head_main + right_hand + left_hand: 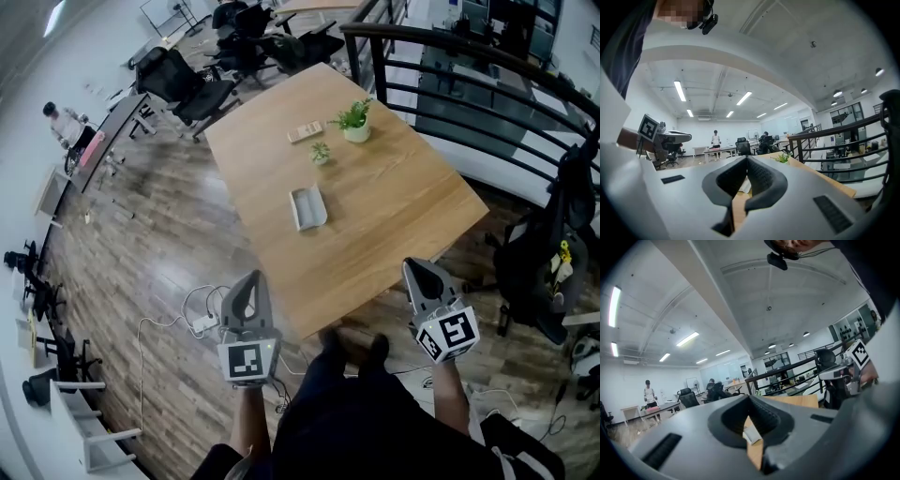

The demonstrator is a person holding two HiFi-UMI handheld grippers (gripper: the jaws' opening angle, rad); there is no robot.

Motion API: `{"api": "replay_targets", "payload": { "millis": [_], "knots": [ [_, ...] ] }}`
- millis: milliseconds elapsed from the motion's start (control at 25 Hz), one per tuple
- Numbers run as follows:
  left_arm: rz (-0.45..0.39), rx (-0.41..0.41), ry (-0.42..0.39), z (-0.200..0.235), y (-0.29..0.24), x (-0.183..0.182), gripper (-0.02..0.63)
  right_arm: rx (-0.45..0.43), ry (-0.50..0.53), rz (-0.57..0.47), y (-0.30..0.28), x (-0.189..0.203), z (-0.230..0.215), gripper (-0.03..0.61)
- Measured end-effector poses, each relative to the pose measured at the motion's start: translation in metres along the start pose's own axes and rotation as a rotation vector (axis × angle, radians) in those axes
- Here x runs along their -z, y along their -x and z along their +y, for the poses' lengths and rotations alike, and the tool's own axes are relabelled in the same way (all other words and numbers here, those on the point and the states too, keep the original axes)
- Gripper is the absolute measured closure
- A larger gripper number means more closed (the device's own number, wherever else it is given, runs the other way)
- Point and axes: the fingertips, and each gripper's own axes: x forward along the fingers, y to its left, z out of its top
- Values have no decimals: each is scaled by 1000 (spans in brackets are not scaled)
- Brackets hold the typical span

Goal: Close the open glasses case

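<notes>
The open glasses case (pixel 307 208), light grey with its lid flat, lies near the middle of the wooden table (pixel 412 202). Both grippers hover short of the table's near edge, apart from the case. My left gripper (pixel 251 278) is to the left of the table's near corner, my right gripper (pixel 416 266) at its right. In the left gripper view the jaws (pixel 749 398) meet at the tips, and a pale piece of the case (pixel 751 434) shows through the gap behind them. The right gripper (pixel 746 158) is also shut and empty, with the case (pixel 746 186) seen beyond.
A potted plant (pixel 355 120), a smaller plant (pixel 321 153) and a small flat box (pixel 304 132) stand at the table's far end. A dark railing (pixel 469 84) runs along the right. Office chairs (pixel 197 89) crowd the far left. Cables (pixel 202 319) lie on the floor.
</notes>
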Motion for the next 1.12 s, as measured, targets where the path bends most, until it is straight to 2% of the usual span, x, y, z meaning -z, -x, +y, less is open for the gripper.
{"api": "replay_targets", "payload": {
  "millis": [280,560,720,840,1000,1120],
  "knots": [
    [-39,32,29,13,-27,4,615,68,24,5,-11,-9,-13,563],
    [-102,58,74,52,-55,1,615,103,80,7,-50,-31,10,563],
    [-76,38,128,88,-65,27,615,123,129,25,-76,-40,27,563],
    [-96,62,148,104,-70,37,615,107,159,50,-99,-39,44,563],
    [-103,56,241,117,-76,58,615,89,178,90,-130,-39,66,563],
    [-103,57,245,135,-80,77,615,67,222,102,-153,-44,84,563]
  ]
}}
